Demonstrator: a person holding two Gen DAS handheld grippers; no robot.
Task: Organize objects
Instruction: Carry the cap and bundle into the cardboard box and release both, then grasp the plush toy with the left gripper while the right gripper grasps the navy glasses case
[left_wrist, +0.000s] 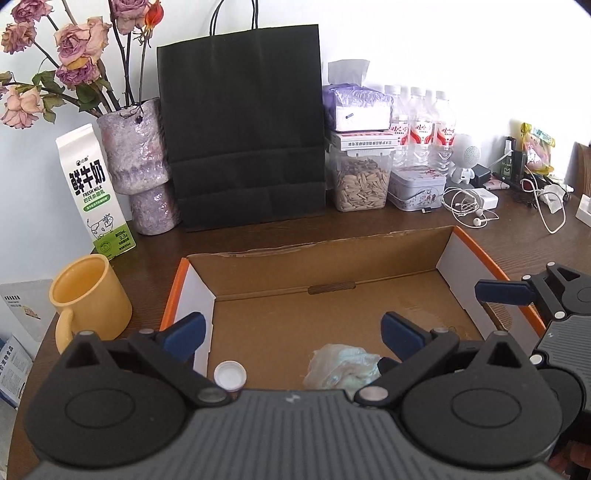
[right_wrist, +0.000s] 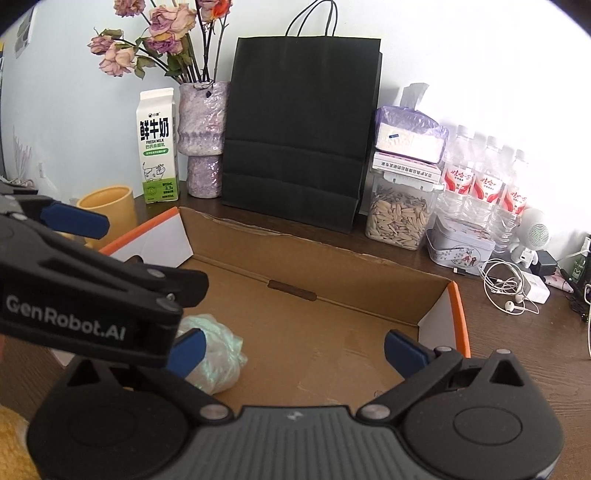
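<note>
Where the shallow brown cardboard box with orange edges (left_wrist: 369, 258) fills mid-frame, a crumpled pale translucent plastic wrapper (left_wrist: 341, 365) lies on its floor at lower centre, a small white bottle cap (left_wrist: 230, 375) to its left. The left gripper (left_wrist: 291, 326) and right gripper (right_wrist: 291, 345) both gape wide, gripping nothing. A yellow plastic mug (left_wrist: 88, 295) stands at the box's left.
</note>
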